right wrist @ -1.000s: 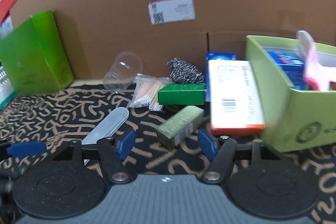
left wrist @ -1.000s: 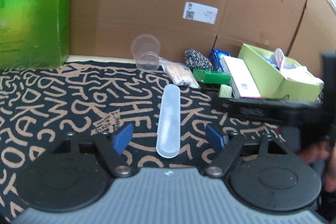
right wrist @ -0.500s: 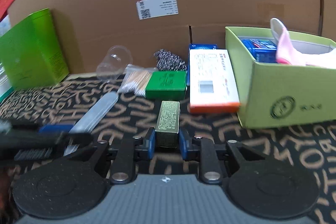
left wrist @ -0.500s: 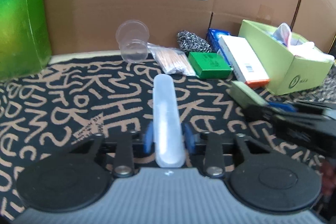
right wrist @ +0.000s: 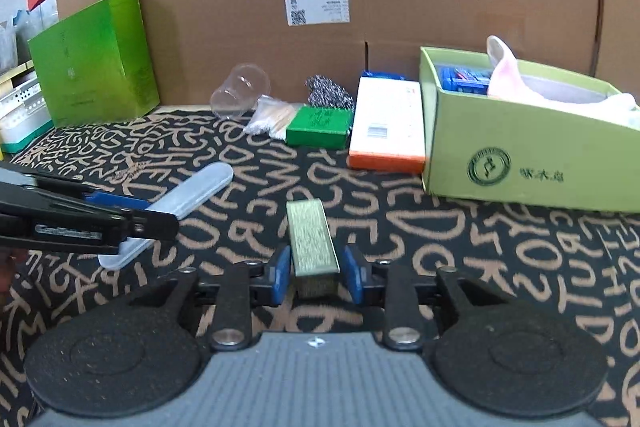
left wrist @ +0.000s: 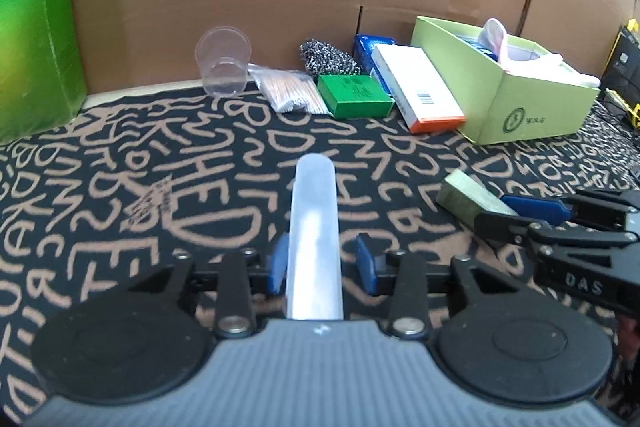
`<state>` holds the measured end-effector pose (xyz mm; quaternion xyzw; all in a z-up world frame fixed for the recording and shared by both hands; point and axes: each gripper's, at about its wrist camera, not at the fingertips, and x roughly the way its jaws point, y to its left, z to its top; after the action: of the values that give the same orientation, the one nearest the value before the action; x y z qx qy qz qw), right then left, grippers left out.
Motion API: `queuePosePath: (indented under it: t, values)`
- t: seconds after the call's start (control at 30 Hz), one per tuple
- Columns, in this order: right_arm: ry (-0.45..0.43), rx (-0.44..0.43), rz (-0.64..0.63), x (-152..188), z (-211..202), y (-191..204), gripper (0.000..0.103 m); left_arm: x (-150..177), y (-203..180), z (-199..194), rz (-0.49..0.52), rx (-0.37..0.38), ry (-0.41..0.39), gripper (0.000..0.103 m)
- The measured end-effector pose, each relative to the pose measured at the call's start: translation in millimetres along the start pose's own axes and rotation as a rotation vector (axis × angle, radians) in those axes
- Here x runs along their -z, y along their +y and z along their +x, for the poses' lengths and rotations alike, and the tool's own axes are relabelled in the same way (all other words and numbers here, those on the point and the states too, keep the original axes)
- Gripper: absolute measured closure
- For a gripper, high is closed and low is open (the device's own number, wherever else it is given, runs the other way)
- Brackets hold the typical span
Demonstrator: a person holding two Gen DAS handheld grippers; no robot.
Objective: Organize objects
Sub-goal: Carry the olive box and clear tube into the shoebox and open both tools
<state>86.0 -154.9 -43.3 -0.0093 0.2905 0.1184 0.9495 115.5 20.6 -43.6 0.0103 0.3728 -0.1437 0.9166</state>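
Observation:
A translucent white oblong case (left wrist: pixel 314 211) lies on the patterned mat between the blue pads of my left gripper (left wrist: pixel 322 263). The jaws are opening, and a thin gap shows at the right pad. In the right wrist view, a small olive-green box (right wrist: pixel 310 231) lies lengthwise between the pads of my right gripper (right wrist: pixel 316 273). These jaws are opening too, with gaps on both sides of the box. Each view also catches the other tool: the right gripper (left wrist: pixel 532 211) by the olive box (left wrist: pixel 464 193), and the left gripper (right wrist: pixel 120 207) over the case (right wrist: pixel 192 187).
A lime open box (right wrist: pixel 520 155) holding a pink item stands at the right. Along the cardboard wall lie a white-and-orange carton (right wrist: pixel 386 131), a green box (right wrist: pixel 318 127), bagged cotton swabs (right wrist: pixel 272 117), a steel scrubber (right wrist: pixel 328 93) and a tipped clear cup (right wrist: pixel 240 91). A tall green box (right wrist: pixel 92 59) stands left.
Both grippers went from wide open to shut on their objects, then loosened. The olive box turned from slanted to lengthwise between the right pads. Both views slid a little over the mat.

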Motion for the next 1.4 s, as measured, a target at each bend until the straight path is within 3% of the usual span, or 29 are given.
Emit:
queuePosePath:
  t: [0.33,0.4,0.47,0.63,0.83,1.1,1.3,1.4]
  values:
    - [0.013,-0.012,-0.003,-3.1,14.2,2.3,0.068,-4.3,-10.1,10.4,0.047,-0.050,0.002,0.067]
    - [0.008,-0.019,0.003,-3.1,13.5,2.7,0.076,-3.6,-12.7,10.5,0.062,-0.061,0.000,0.069]
    - [-0.003,-0.031,0.013,-2.4,9.9,1.1,0.076,-3.5,-13.8,9.6,0.064,-0.053,0.000,0.076]
    - [-0.055,-0.028,0.050,-0.1,-4.5,-7.2,0.077,-7.5,-17.9,3.6,0.038,-0.029,0.001,0.076]
    - [-0.155,0.012,0.100,-7.8,-31.8,-31.4,0.077,-30.9,-44.6,-18.6,0.058,0.053,-0.073,0.076]
    - [-0.313,0.161,0.120,-31.8,-73.4,-89.4,0.077,-92.7,-110.3,-33.4,0.098,0.220,-0.193,0.076]
    - [-0.362,0.297,0.097,-51.9,-77.0,-132.6,0.077,-137.5,-165.7,-12.5,0.102,0.279,-0.236,0.076]
    - [-0.367,0.322,0.088,-62.8,-68.2,-154.0,0.077,-157.8,-192.8,7.3,0.097,0.251,-0.247,0.076]
